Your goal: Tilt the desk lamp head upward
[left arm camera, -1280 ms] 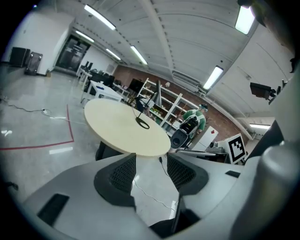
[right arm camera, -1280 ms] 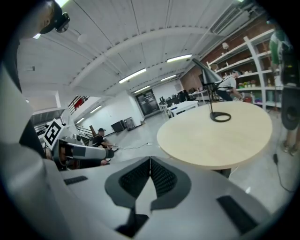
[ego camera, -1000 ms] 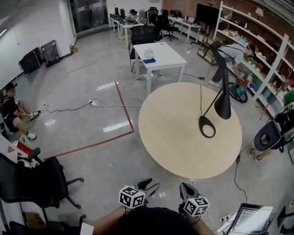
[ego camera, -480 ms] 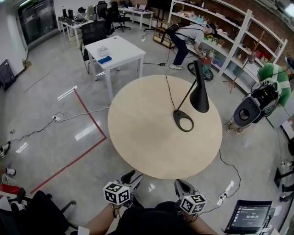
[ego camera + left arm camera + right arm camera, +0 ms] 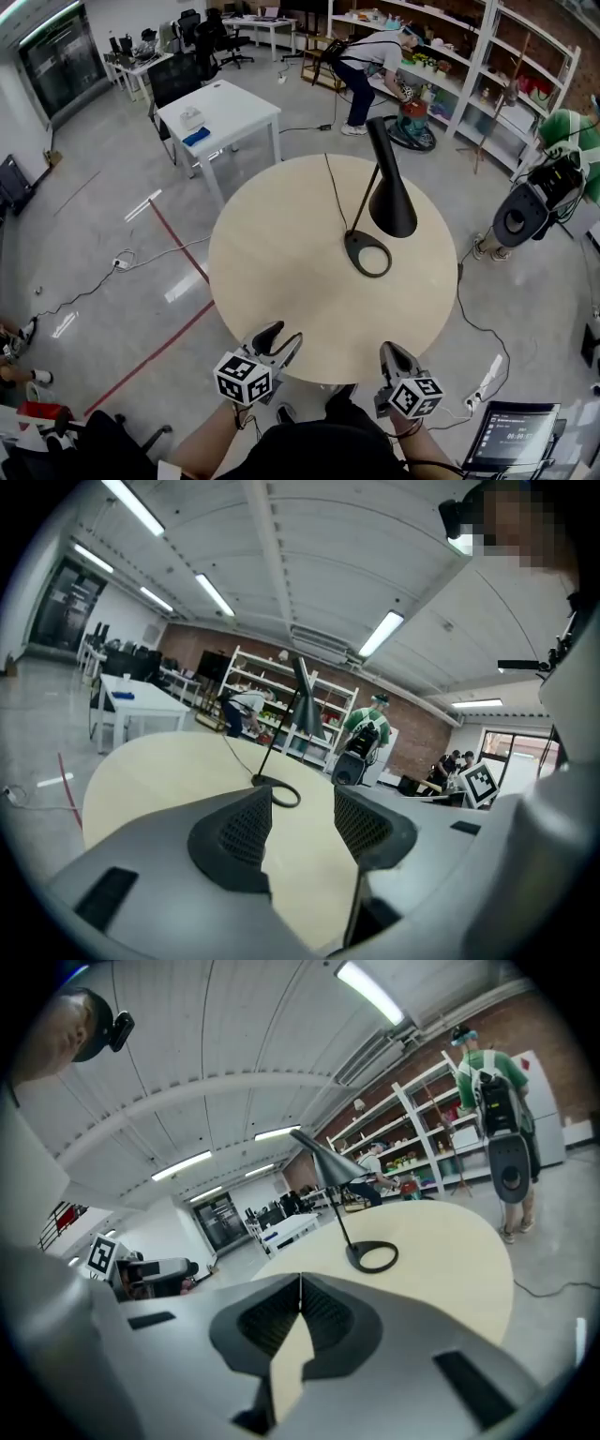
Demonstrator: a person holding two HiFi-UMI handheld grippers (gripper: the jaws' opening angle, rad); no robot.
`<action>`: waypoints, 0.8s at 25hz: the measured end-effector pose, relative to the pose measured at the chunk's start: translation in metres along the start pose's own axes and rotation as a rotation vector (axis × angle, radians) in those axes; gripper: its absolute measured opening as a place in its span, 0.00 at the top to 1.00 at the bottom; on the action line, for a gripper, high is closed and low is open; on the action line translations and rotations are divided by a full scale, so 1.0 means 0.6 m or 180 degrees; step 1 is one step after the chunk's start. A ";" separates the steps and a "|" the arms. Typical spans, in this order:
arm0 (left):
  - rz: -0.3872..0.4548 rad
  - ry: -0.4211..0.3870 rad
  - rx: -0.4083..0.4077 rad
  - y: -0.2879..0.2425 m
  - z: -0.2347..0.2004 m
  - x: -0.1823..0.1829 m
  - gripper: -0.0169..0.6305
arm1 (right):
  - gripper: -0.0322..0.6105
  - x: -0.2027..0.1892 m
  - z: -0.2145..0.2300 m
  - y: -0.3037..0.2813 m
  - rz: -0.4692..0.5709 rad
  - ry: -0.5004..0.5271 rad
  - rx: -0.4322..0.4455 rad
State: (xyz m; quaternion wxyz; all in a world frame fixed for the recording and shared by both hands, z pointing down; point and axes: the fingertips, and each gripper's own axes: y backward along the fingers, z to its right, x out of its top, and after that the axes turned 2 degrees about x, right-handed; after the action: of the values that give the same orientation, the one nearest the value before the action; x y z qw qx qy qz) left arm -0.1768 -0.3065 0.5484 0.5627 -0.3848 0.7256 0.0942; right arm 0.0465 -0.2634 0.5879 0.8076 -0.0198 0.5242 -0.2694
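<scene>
— Where's the lamp point(image 5: 389, 208)?
— Standing on the round table point(image 5: 272, 281), right of centre, its cone opening downward above the ring base. It is well apart from both grippers.
— And the left gripper point(image 5: 281, 339)?
— Over the table's near edge, jaws apart, nothing between them.
— The right gripper point(image 5: 392, 350)?
— Also at the near edge, jaws pressed together, empty.

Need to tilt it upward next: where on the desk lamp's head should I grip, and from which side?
Probably the cone-shaped lamp head near its wide lower rim, reached from the near side: it hangs mouth-down, clear of the slanted stem there.
</scene>
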 end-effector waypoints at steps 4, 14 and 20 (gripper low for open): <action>0.0178 -0.0273 0.0149 -0.047 0.011 0.081 0.64 | 0.94 0.079 0.055 -0.049 0.0170 0.0013 0.0218; 0.0646 -0.0670 0.0399 -0.138 0.011 0.274 0.64 | 0.94 0.242 0.117 -0.149 0.0498 0.0088 0.0645; 0.0809 -0.1057 0.0221 -0.198 0.037 0.377 0.64 | 0.94 0.271 0.117 -0.188 0.0525 -0.0174 0.0776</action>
State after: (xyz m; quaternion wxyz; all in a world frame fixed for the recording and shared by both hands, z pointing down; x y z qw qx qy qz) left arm -0.0970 -0.4776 0.3748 0.6710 -0.2498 0.6684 0.2014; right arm 0.1096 -0.4512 0.5187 0.8374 0.1142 0.4653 -0.2632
